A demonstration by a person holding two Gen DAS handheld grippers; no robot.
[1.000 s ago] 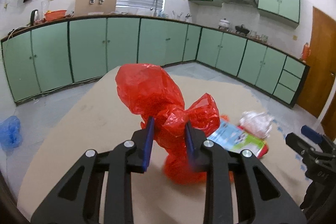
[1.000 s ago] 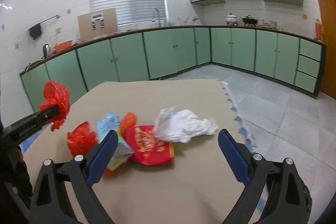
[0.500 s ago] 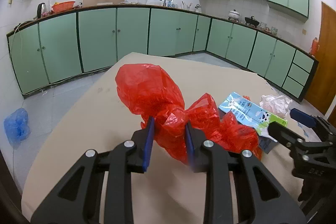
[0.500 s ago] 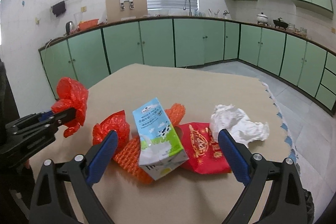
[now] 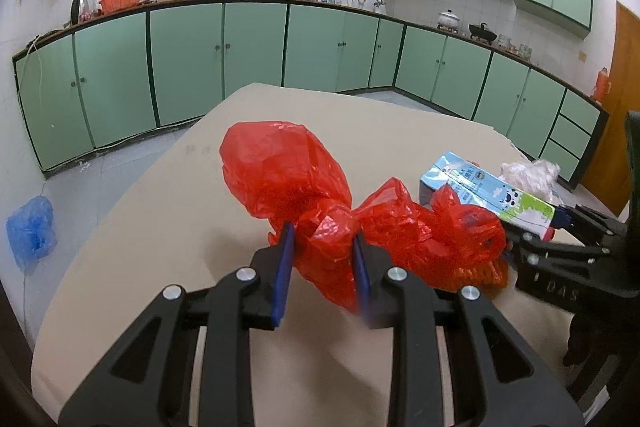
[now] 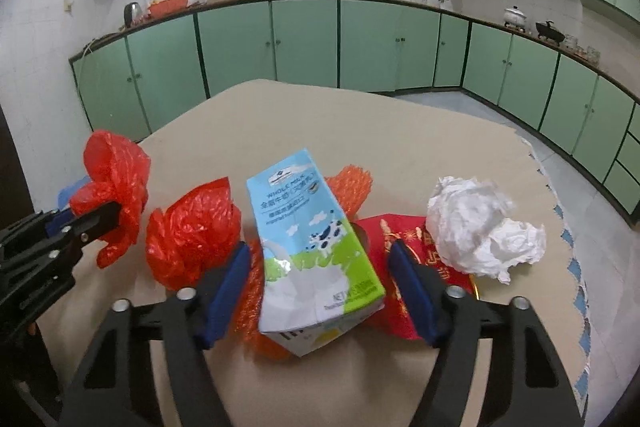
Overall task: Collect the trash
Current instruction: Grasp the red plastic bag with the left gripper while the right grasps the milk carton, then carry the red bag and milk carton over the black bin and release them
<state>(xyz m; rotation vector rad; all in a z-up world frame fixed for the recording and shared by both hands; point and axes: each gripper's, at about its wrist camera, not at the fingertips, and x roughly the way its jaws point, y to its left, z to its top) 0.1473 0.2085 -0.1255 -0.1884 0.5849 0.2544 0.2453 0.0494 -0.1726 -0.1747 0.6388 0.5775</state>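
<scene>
Left hand-held gripper (image 5: 322,259) is pinching the red plastic bag (image 5: 288,179), bunched up just above the counter (image 5: 120,247). Right hand-held gripper (image 6: 320,281) is spread around the milk carton (image 6: 310,247), pads not quite touching it. Only the right wrist view properly shows the red packet (image 6: 404,247) under the carton and the crumpled white paper (image 6: 476,227) beside it.

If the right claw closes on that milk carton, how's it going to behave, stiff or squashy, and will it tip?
The milk carton probably holds its boxy shape at first, since its edges look crisp, though an empty one could dent. It lies tilted on the orange mesh, so it may rock or slide when squeezed. Its printed faces look smooth, so the right claw, open around it, might slip.
</scene>
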